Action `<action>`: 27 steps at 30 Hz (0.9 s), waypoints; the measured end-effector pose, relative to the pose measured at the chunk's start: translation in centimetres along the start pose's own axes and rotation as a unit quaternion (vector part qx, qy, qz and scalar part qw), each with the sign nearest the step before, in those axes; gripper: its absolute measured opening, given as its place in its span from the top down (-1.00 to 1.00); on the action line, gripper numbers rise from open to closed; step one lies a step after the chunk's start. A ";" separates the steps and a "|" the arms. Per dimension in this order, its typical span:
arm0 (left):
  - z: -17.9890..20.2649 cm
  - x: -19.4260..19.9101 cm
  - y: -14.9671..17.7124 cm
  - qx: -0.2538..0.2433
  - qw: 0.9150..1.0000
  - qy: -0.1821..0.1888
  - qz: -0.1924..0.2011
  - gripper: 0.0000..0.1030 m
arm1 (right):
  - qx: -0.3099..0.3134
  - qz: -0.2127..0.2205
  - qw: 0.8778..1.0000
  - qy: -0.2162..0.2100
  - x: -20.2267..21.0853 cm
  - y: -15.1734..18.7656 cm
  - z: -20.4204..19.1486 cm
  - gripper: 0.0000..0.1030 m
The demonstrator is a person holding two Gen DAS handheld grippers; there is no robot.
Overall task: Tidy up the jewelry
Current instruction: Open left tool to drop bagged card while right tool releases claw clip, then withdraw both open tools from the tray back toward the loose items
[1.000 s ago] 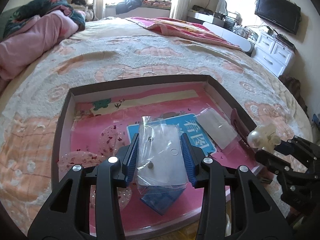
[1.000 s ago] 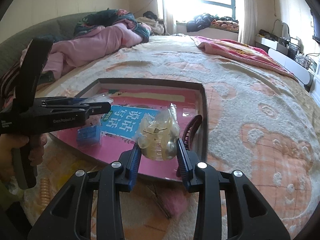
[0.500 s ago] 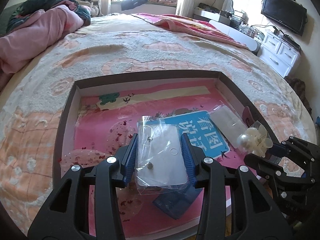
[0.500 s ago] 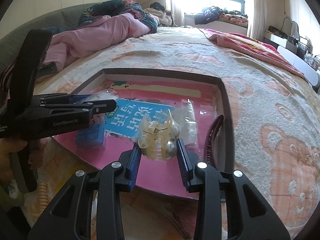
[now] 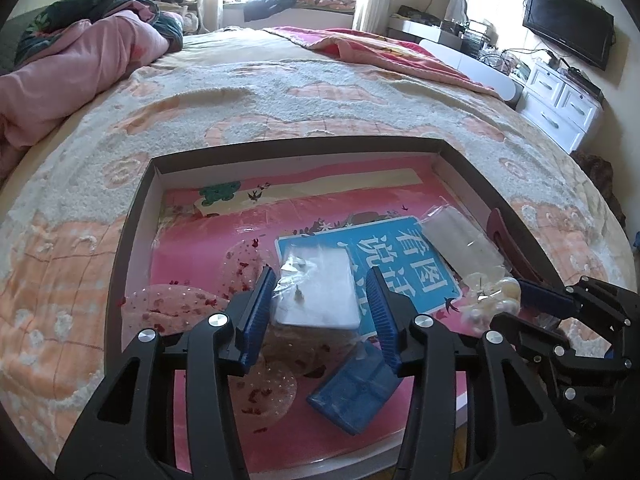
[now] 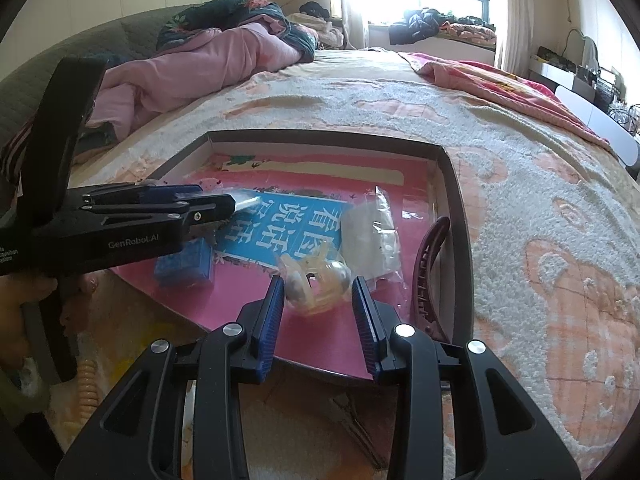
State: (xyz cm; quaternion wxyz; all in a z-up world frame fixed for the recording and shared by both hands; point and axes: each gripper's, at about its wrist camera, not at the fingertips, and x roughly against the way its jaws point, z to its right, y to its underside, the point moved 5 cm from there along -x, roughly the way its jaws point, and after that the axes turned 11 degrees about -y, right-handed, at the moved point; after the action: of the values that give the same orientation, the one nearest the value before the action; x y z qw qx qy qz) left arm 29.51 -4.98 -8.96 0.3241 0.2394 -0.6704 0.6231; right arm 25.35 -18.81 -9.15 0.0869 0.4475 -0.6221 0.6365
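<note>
1. Across the wide bed (image 5: 280, 92), a nubby cream-and-peach blanket is stretching out, with a rumpled pink quilt (image 6: 192, 64) bunching up at the far side.
2. On top of that blanket, a shallow dark-walled box (image 5: 132, 216) is sitting with a glossy pink floor and a blue card (image 5: 404, 256) of white characters lying flat inside.
3. Over the box, the left gripper (image 5: 318, 300) is hovering with its ribbed blue pads spread either side of a clear crinkly plastic bag (image 5: 320, 288); whether the pads are actually touching the bag, I cannot tell.
4. Just below it, a small blue rectangular box (image 5: 356, 392) is lying tilted on the pink floor.
5. By the right wall, a dark red curved hair claw (image 6: 428, 264) is resting on its edge, beside a second clear flat bag (image 6: 372, 232).
6. Near the box's front edge, the right gripper (image 6: 318, 300) is pinching a translucent cream hair clip with a pearl bead (image 6: 316, 280); the clip is sitting squarely between the pads, pressed on both sides, low over the pink floor.
</note>
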 end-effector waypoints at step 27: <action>-0.9 5.3 -0.3 0.035 0.998 0.001 0.050 -0.53 | -0.013 0.081 0.996 0.030 6.3 0.0 1.0 -0.46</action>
State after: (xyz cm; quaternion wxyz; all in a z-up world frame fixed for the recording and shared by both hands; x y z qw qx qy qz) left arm 26.26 -3.71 -4.90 0.2839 0.2163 -0.6589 0.6622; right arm 22.12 -22.49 -5.06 0.0599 0.3749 -0.6618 0.6464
